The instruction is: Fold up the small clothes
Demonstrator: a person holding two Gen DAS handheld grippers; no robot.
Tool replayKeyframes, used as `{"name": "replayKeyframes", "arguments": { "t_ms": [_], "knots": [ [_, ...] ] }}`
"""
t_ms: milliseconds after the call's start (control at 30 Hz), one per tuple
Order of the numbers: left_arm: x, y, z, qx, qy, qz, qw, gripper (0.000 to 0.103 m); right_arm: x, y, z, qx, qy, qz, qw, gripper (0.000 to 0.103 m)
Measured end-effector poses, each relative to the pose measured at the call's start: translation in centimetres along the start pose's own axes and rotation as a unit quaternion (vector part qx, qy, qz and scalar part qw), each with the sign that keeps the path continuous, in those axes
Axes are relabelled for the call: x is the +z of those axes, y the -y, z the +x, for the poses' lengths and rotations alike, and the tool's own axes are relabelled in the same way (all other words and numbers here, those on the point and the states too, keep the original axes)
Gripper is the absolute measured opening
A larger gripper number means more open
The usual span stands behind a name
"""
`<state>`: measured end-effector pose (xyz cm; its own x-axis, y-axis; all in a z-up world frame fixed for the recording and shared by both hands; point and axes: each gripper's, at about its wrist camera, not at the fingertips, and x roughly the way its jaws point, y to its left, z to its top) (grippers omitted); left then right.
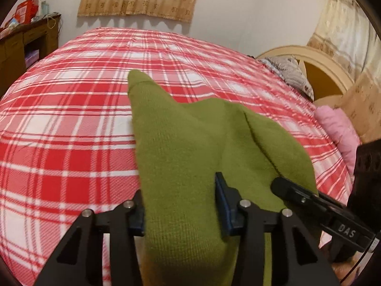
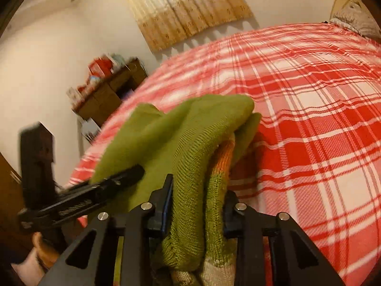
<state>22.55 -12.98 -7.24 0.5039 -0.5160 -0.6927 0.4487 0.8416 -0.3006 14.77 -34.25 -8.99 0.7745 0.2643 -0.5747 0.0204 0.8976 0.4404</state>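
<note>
Both of my grippers have hold of the green knitted garment (image 1: 181,147) here. My left gripper (image 1: 183,205) is clamped on a thick fold of the knit, the fabric filling the gap between the blue pads and draping forward over the red plaid bedspread (image 1: 71,119). My right gripper (image 2: 197,205) is clenched on a bunched double layer, with an orange-and-cream striped part (image 2: 223,159) peeking out of the fold on its right side.

The garment sits at the near edge of the bed, toward my side, and most of it hangs from my two grips while its far tip trails on the bedspread. From the left wrist I can see my right gripper's finger (image 1: 293,190) just beside the cloth, so my hands are close together.

Now, to do this step well, I reckon I should keep both grips firm, because knit is stretchy and heavy and can slide out of smooth pads. I'd bring both hands up level so the hem hangs straight, then carry it toward the middle of the bed, away from the near edge, and lay it down from the far tip backward so no wrinkle gets trapped. The risk, as I judge it, is uneven tension twisting the fold line. The pink cloth (image 1: 338,131) by the bed's right edge stays well clear.
</note>
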Motion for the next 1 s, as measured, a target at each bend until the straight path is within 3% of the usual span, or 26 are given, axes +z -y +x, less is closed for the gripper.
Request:
{"name": "replayKeyframes", "arguments": {
  "t_ms": [300, 533, 1000],
  "knots": [
    [-1.4, -3.0, -6.4, 0.042, 0.029, 0.003, 0.9987, 0.046, -2.3, -6.8, -1.6, 0.045, 0.020, -0.003, 0.999, 0.032],
    [-2.4, -6.6, -9.5, 0.091, 0.039, -0.005, 0.9951, 0.046, -3.8, -11.8, 0.2, 0.084, 0.009, -0.009, 0.996, 0.032],
    [-4.4, -14.1, -14.6, 0.151, 0.062, -0.059, 0.9848, 0.046, -5.3, -21.9, 4.6, 0.145, -0.021, -0.057, 0.988, 0.032]
  ]
}}
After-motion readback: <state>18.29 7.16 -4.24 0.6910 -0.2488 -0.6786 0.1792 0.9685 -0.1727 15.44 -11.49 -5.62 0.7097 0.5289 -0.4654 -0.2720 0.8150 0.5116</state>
